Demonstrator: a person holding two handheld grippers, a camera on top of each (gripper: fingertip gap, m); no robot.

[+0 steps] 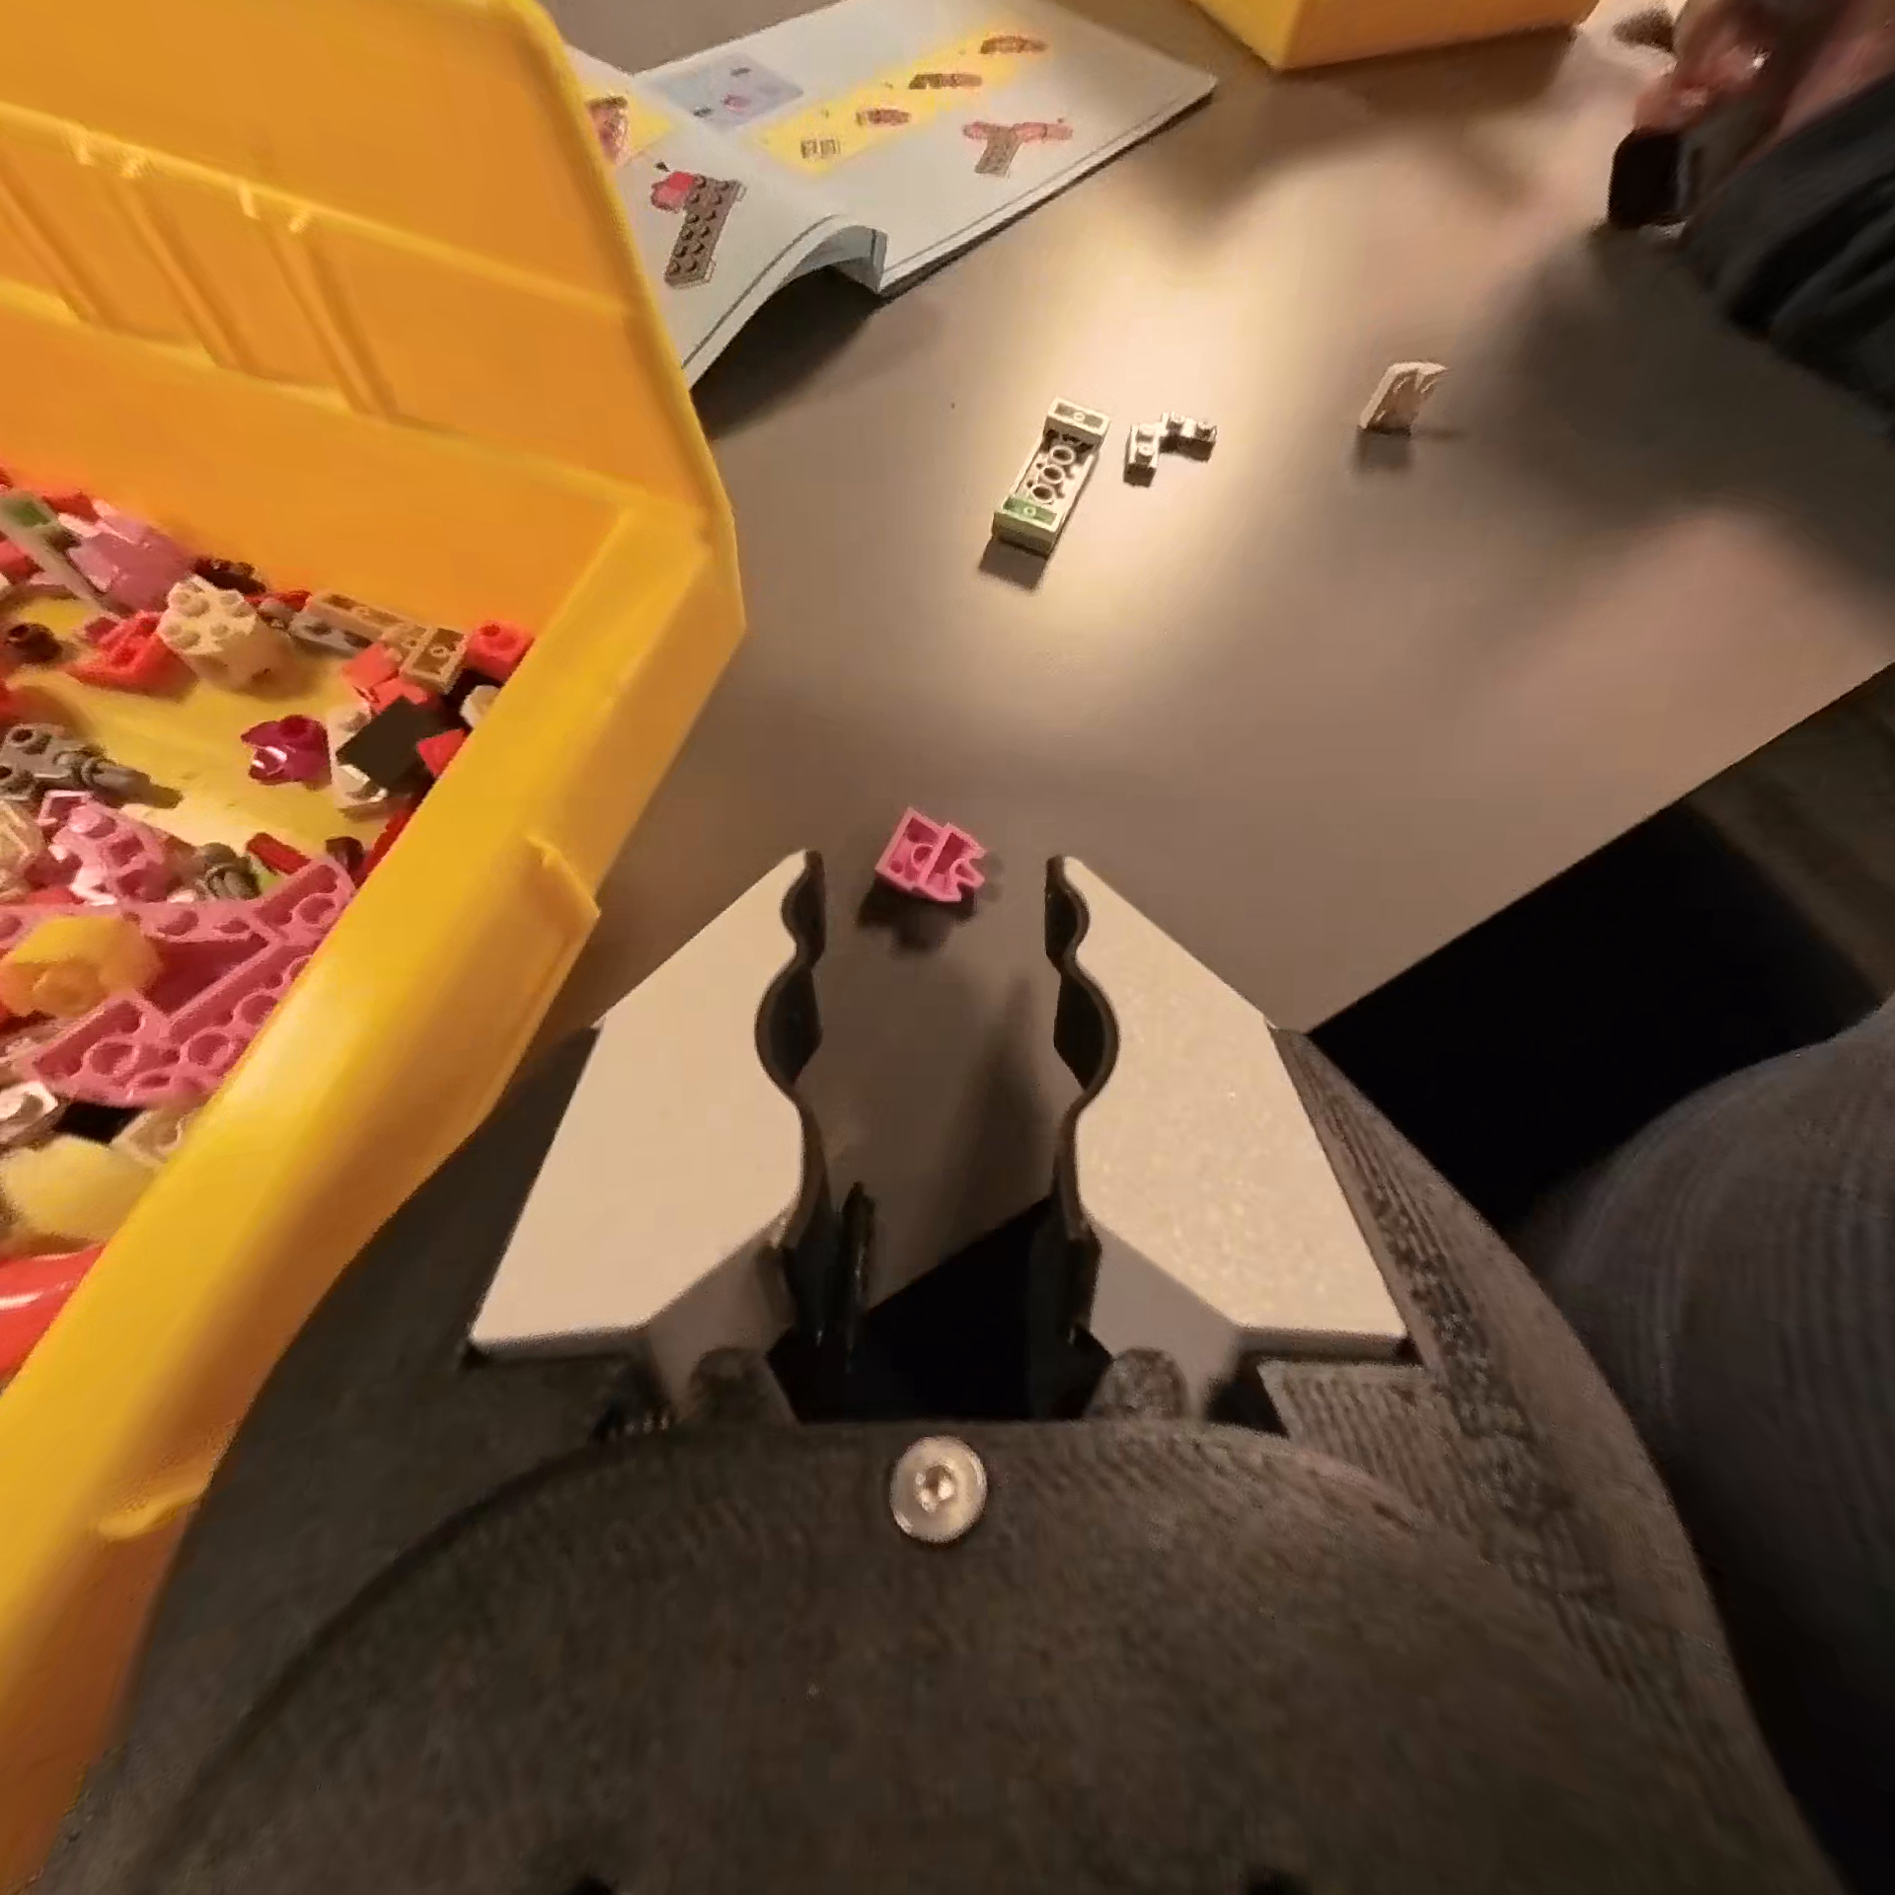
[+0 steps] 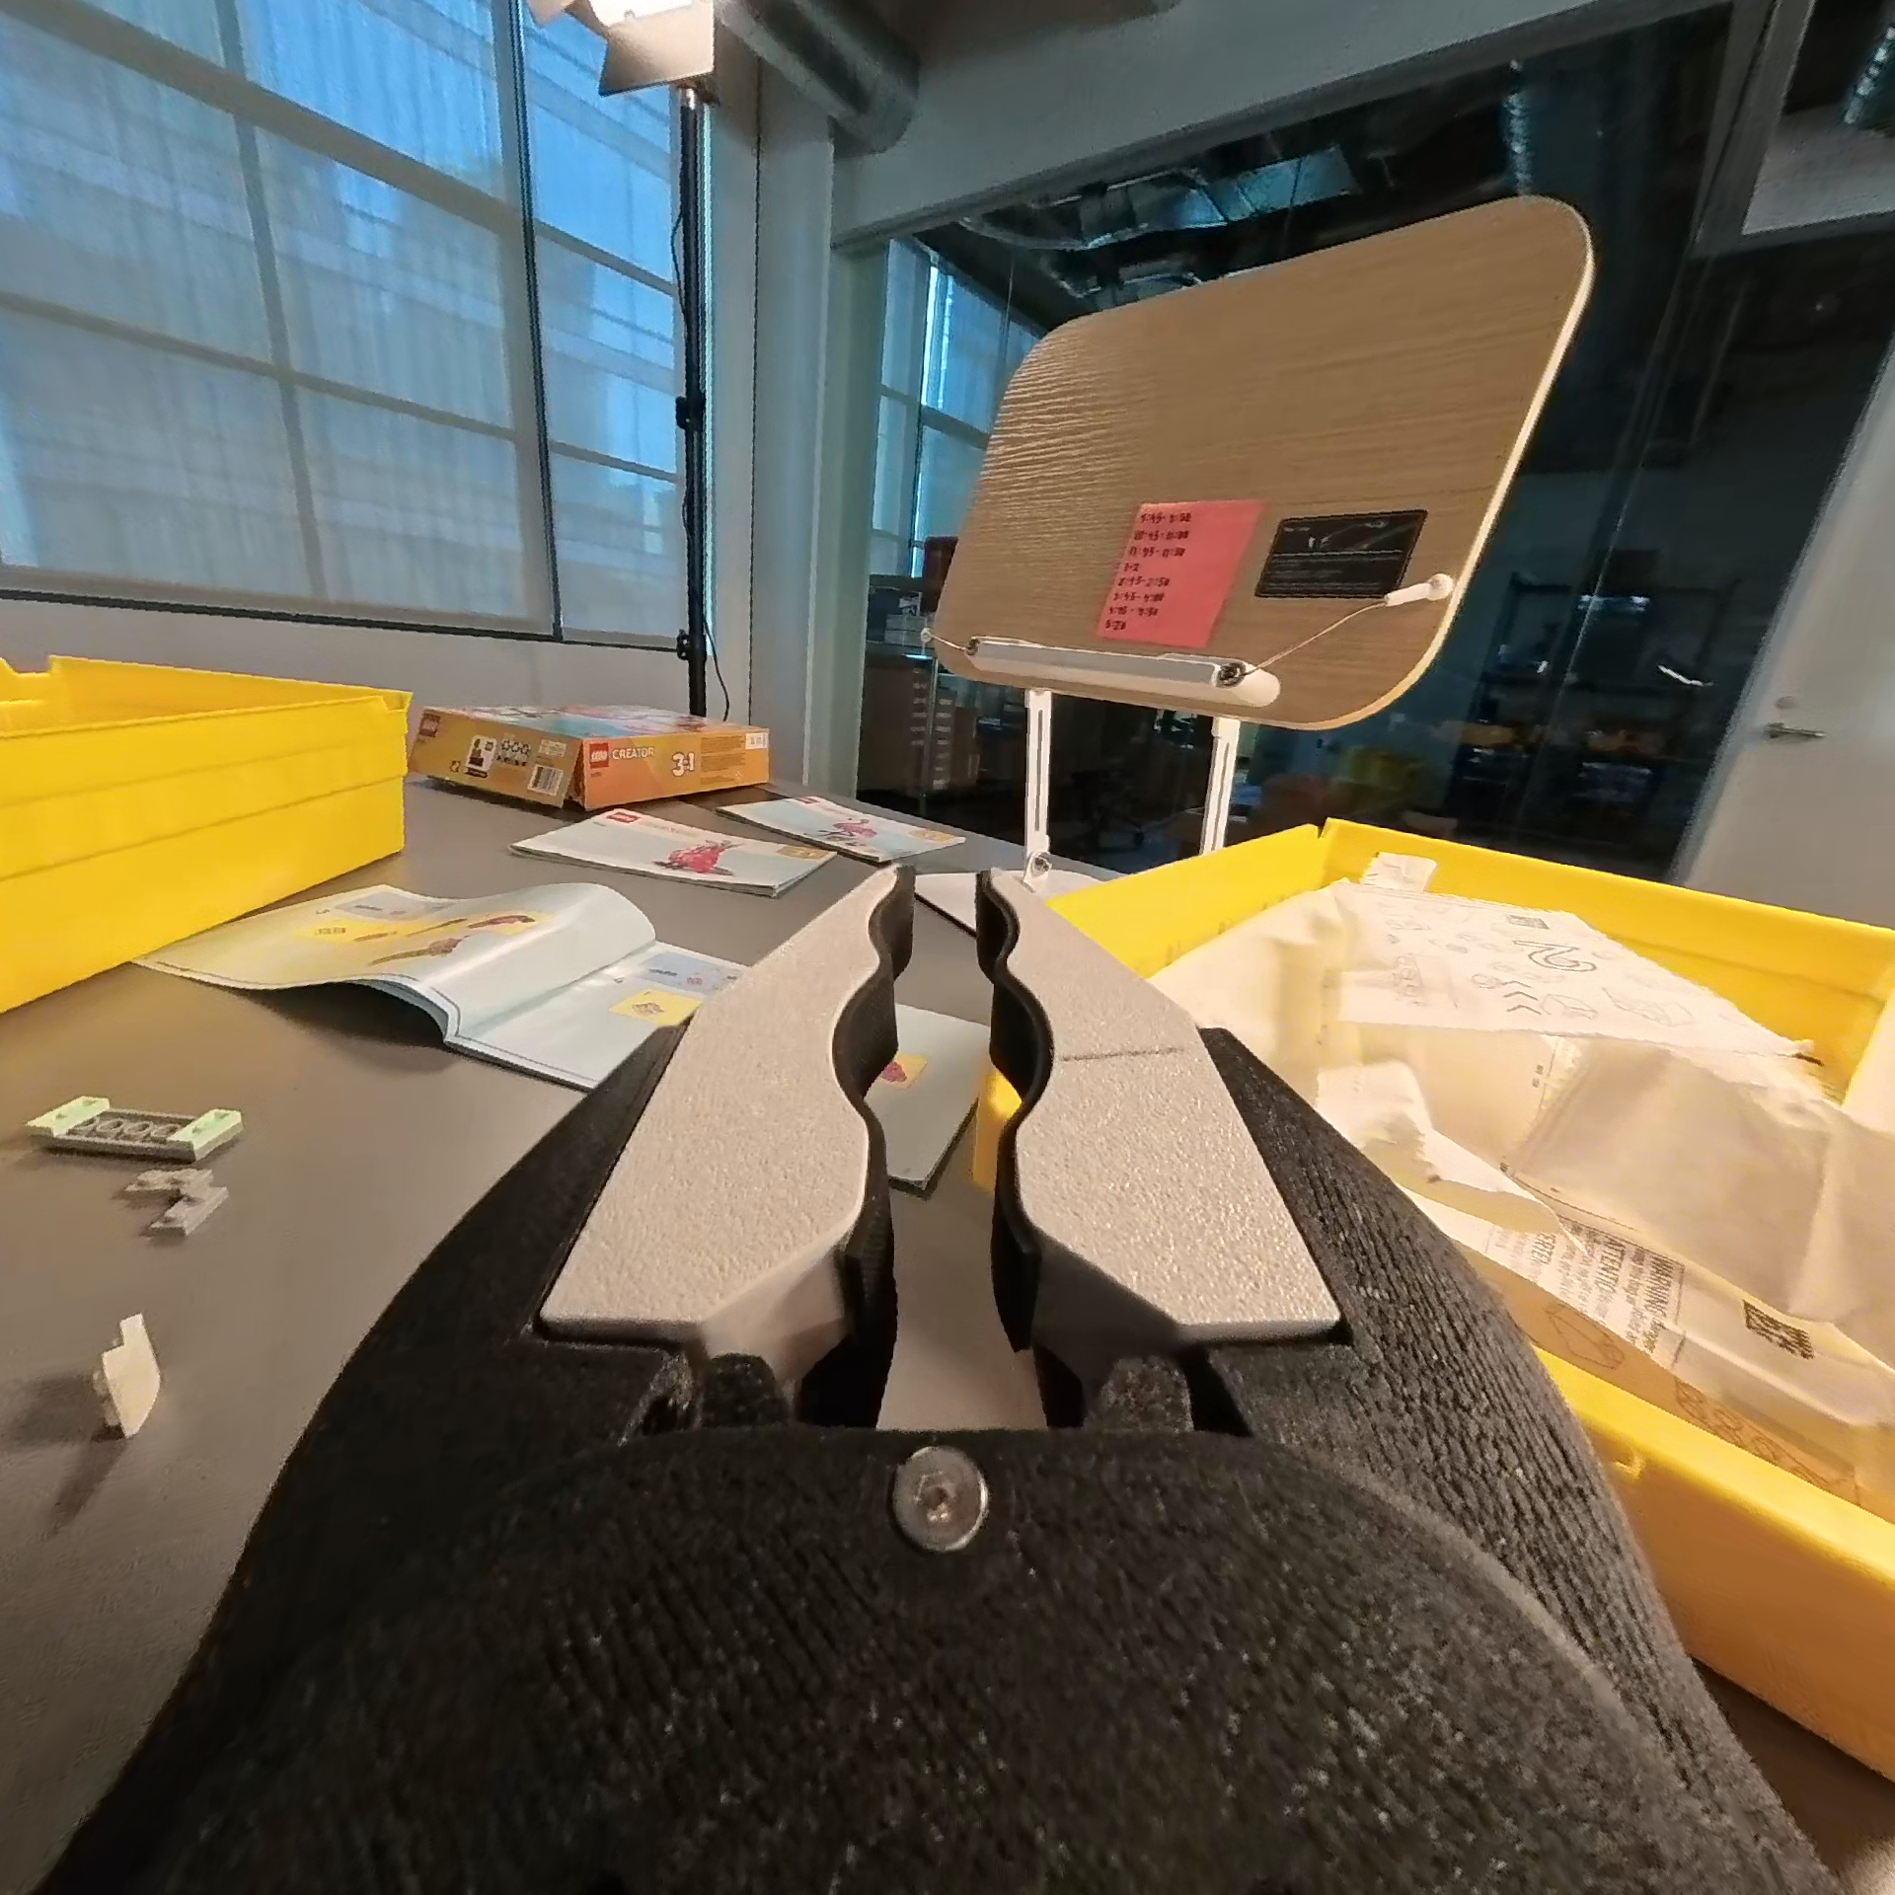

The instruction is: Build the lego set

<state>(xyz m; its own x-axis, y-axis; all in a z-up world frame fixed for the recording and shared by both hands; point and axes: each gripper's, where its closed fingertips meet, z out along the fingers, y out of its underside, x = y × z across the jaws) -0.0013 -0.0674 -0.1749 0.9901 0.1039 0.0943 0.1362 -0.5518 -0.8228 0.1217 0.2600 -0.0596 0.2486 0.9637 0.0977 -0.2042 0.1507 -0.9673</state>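
Only the left view shows a pink brick [image 1: 931,859] on the table just ahead of the left gripper's [image 1: 935,894] spread, bare fingers, while the right gripper [image 2: 941,902], nearly closed on nothing, hangs well apart.

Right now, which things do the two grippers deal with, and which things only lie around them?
At the grippers:
- left gripper, open, pink brick on the table between its tips, untouched
- right gripper, nearly closed, holding nothing

Lying about:
- yellow bin of bricks
- open booklet
- grey-green plate
- bin of paper bags
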